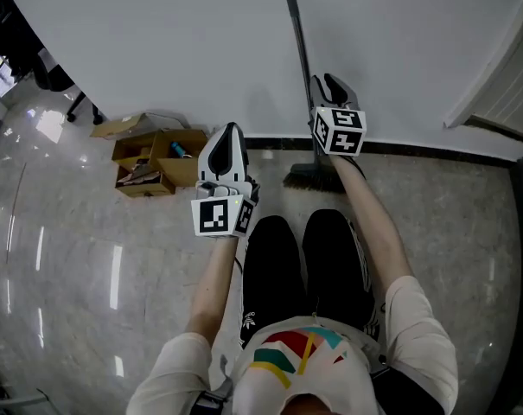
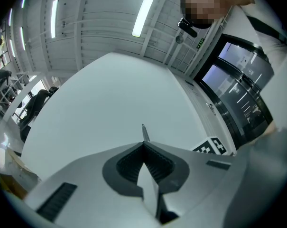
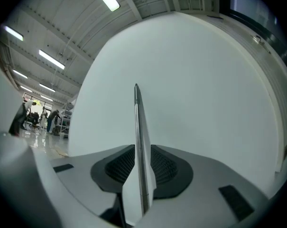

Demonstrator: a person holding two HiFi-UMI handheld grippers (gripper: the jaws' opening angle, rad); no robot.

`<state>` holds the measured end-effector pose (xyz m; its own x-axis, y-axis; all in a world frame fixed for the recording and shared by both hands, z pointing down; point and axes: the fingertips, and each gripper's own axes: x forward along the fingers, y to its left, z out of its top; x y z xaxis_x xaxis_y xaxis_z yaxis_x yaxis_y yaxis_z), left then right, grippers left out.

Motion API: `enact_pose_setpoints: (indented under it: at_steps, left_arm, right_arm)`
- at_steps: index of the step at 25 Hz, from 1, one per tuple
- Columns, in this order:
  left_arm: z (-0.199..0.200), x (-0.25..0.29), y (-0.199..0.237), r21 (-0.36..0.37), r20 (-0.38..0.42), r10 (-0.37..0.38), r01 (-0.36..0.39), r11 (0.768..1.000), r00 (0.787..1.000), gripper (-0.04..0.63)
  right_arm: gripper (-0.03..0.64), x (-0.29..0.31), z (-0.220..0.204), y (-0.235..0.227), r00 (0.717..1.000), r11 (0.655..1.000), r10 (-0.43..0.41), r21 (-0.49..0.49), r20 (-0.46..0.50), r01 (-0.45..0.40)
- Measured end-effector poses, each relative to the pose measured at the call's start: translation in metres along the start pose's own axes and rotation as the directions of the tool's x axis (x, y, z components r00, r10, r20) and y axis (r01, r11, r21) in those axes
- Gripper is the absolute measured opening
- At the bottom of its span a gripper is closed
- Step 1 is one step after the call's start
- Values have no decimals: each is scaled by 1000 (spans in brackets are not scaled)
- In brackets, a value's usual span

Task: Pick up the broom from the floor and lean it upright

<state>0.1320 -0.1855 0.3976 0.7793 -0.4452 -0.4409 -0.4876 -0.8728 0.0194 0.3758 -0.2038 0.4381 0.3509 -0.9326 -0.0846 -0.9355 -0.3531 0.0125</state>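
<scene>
broom (image 1: 297,50): standing near upright, long axis running up the wall (image 1: 157,41), bristles resting on floor (image 1: 71,232); right tool (image 1: 328,85) clamping its handle; left tool (image 1: 229,135) sitting closed, empty, just beside.

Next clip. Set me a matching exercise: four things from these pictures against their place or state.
Things:
1 broom
2 cardboard box
3 left gripper
4 right gripper

Place or state:
A jaws together, nothing between them
B open, on the floor at the left
C closed on the handle
D standing upright at the white wall

Pairs: 1-D, 2-B, 3-A, 4-C
</scene>
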Motion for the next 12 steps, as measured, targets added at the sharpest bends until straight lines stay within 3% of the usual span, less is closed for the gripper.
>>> enact_pose_setpoints:
  at_steps: [4, 9, 12]
  left_arm:
    - [-27, 0, -12, -26, -39, -28, 27, 999, 999, 44]
    - [-78, -2, -18, -41, -76, -67, 64, 997, 995, 44]
    - [-134, -12, -16, -57, -159, -79, 71, 996, 984, 44]
  right_arm:
    - [87, -48, -6, 16, 998, 997, 43, 69, 37, -45]
    - [86, -83, -51, 33, 996, 996, 86, -23, -38, -87]
    - [86, -99, -102, 29, 994, 995, 62, -68, -92, -68]
